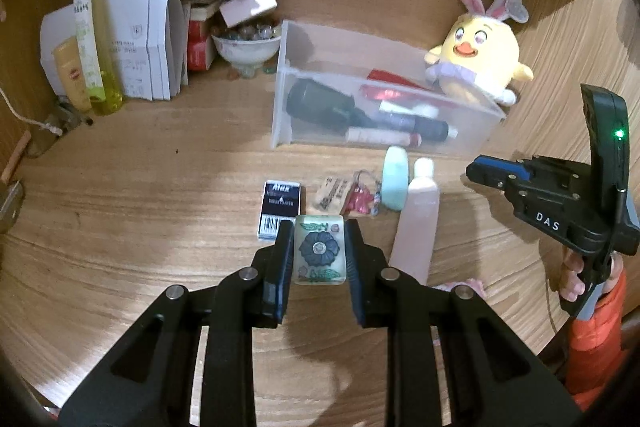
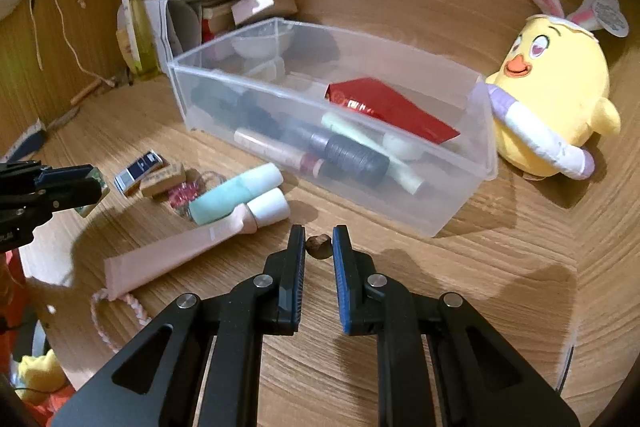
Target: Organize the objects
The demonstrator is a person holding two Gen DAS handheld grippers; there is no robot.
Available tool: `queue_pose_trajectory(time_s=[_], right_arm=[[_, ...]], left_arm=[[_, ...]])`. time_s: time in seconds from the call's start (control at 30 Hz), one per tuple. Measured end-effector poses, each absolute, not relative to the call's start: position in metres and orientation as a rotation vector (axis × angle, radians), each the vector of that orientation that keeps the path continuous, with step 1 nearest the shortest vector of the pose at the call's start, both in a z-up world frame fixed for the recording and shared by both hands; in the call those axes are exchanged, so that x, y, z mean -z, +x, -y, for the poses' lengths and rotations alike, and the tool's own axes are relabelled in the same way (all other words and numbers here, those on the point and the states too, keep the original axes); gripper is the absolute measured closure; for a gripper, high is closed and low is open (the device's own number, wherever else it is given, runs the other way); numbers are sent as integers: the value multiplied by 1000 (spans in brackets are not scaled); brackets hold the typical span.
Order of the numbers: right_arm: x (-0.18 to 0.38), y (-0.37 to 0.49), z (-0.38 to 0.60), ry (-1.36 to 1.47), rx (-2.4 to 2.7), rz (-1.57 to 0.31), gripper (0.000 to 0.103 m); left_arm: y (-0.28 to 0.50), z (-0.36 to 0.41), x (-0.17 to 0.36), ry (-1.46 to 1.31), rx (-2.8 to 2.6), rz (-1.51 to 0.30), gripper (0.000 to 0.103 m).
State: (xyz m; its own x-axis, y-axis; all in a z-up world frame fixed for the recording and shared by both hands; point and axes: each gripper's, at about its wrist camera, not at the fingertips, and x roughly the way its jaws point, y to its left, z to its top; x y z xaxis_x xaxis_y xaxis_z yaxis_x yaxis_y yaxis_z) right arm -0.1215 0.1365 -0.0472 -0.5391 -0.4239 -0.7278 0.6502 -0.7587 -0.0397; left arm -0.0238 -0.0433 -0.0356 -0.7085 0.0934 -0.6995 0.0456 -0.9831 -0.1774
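My left gripper (image 1: 319,251) is shut on a clear tile with a dark flower print (image 1: 320,249), held above the wooden desk. It also shows at the left of the right wrist view (image 2: 86,187). My right gripper (image 2: 319,247) is shut on a small brown nut-like object (image 2: 319,246), just in front of the clear plastic bin (image 2: 460,195). The bin (image 1: 280,99) holds several tubes, a dark bottle and a red packet. On the desk lie a pink tube (image 2: 180,251), a mint tube (image 2: 232,195), a black-and-white box (image 1: 280,203), a small stamp (image 1: 332,193) and a pink trinket (image 1: 360,201).
A yellow chick plush with bunny ears (image 2: 552,107) sits right of the bin. At the back left stand a green bottle (image 1: 94,39), white paper boxes (image 1: 140,43) and a bowl of beads (image 1: 246,45). A pink braided cord (image 2: 104,319) lies by the desk's near edge.
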Motion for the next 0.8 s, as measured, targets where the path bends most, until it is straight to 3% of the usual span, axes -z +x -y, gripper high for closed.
queue_pose_trajectory(time_s=[0.8], right_arm=[[-22,-120,-145,741,2346,-315,90]], left_arm=[[-60,36,-26,-966,-2937,306,79]])
